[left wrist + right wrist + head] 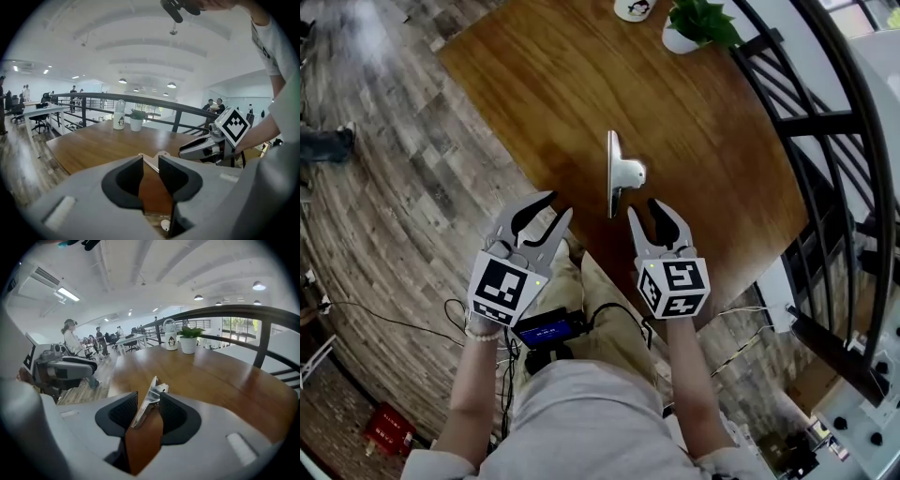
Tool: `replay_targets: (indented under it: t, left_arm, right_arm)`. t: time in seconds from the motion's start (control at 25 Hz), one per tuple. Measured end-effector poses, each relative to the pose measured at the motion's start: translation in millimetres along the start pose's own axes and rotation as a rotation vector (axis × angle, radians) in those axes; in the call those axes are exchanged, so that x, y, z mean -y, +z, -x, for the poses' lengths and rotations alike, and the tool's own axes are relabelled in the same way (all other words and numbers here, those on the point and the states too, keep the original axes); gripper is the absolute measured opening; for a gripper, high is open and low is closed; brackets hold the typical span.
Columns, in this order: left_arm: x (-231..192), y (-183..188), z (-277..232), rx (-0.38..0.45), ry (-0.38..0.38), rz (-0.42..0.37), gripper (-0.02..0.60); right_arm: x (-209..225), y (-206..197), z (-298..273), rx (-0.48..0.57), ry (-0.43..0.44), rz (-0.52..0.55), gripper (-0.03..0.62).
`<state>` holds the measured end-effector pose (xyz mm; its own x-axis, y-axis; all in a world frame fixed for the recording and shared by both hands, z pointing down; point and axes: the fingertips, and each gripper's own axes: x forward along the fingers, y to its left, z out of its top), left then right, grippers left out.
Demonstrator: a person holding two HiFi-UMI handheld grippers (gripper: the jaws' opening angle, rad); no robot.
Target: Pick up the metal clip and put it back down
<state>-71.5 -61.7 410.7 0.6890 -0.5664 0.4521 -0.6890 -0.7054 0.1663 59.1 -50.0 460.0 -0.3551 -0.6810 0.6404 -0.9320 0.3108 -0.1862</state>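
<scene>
Head view: metal clip (619, 178) lies ungripped on the wooden bench (534, 84), near its front edge. Left gripper (542, 217) and right gripper (653, 217) hover just short of it, jaws spread. Left gripper view: jaws apart and empty, clip beyond the tips. Right gripper view: jaws apart, clip lined up with the gap, not pinched. Judgement: no grasp made; closing, lift and set-down apparently left. Surroundings: plank floor (403, 169), dark railing (825, 131), mug (633, 7) and potted plant (698, 23) at the far edge.
</scene>
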Motion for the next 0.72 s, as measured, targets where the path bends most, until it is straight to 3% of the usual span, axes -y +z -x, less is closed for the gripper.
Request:
replay_targets:
  t: [0.72]
  left_arm:
    - [-19,-14,-26,-0.030,0.024,0.042,0.094]
  right_arm:
    - [23,-12,-50,-0.044,-0.019,-0.120,0.176]
